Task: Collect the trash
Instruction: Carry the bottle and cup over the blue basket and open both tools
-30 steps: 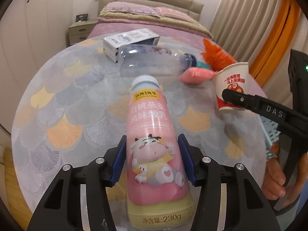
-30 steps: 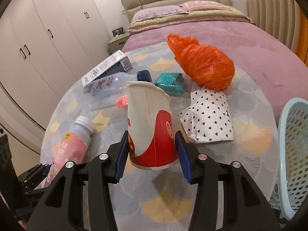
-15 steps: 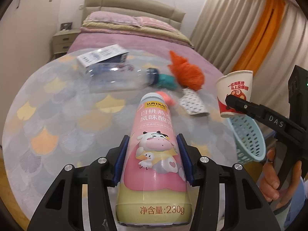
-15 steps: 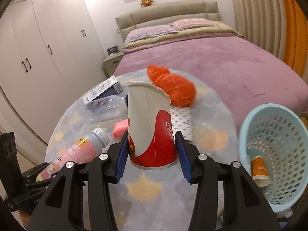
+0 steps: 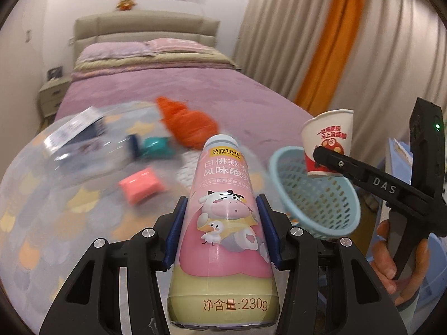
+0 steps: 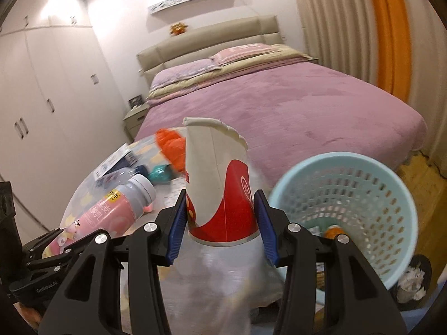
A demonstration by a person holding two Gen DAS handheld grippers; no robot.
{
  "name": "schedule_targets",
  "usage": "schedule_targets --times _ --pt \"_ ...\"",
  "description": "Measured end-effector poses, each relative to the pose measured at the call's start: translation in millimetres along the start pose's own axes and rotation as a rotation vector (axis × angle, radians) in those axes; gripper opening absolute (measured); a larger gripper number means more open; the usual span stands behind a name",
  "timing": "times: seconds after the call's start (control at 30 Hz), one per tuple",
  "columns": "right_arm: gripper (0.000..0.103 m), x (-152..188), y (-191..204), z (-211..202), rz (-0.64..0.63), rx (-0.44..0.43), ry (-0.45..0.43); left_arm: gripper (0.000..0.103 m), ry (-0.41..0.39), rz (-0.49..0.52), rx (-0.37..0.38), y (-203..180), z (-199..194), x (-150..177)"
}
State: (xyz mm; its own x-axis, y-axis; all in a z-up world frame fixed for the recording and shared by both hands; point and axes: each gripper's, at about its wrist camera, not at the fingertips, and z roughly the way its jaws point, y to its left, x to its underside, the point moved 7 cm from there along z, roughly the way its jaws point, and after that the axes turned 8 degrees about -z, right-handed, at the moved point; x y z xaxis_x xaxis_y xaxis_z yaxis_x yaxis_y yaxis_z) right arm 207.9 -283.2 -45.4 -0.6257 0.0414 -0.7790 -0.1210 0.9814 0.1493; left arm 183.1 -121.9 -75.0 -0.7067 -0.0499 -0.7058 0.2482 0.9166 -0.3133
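Observation:
My left gripper (image 5: 222, 230) is shut on a pink yogurt bottle (image 5: 223, 223) with a cartoon cow label, held above the round table (image 5: 42, 223). My right gripper (image 6: 220, 219) is shut on a red and white paper cup (image 6: 220, 192), held upright in the air left of a light blue perforated basket (image 6: 346, 209). In the left wrist view the cup (image 5: 328, 142) hangs over the basket's (image 5: 315, 195) far rim. The bottle also shows in the right wrist view (image 6: 111, 212).
On the table lie a clear plastic bottle (image 5: 92, 156), a white and blue box (image 5: 75, 129), an orange plastic bag (image 5: 190, 124), a teal wrapper (image 5: 155, 146), a pink packet (image 5: 141, 185) and a dotted pouch (image 5: 187, 167). A bed (image 6: 279, 103) is behind. The basket holds an orange item (image 6: 333, 231).
Both grippers have lifted and swung right with their loads. The basket has come closer to the middle of both views, and the cup is now beside it.

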Motion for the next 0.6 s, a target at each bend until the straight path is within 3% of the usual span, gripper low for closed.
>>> schedule_targets --times 0.3,0.6 --pt "0.044 13.9 -80.5 -14.5 0.118 0.096 0.012 0.048 0.086 0.075 0.104 -77.1 47.1 3.3" --pt "0.044 37.5 -140.9 -13.6 0.229 0.147 0.055 0.048 0.135 0.105 0.136 -118.6 99.9 0.8"
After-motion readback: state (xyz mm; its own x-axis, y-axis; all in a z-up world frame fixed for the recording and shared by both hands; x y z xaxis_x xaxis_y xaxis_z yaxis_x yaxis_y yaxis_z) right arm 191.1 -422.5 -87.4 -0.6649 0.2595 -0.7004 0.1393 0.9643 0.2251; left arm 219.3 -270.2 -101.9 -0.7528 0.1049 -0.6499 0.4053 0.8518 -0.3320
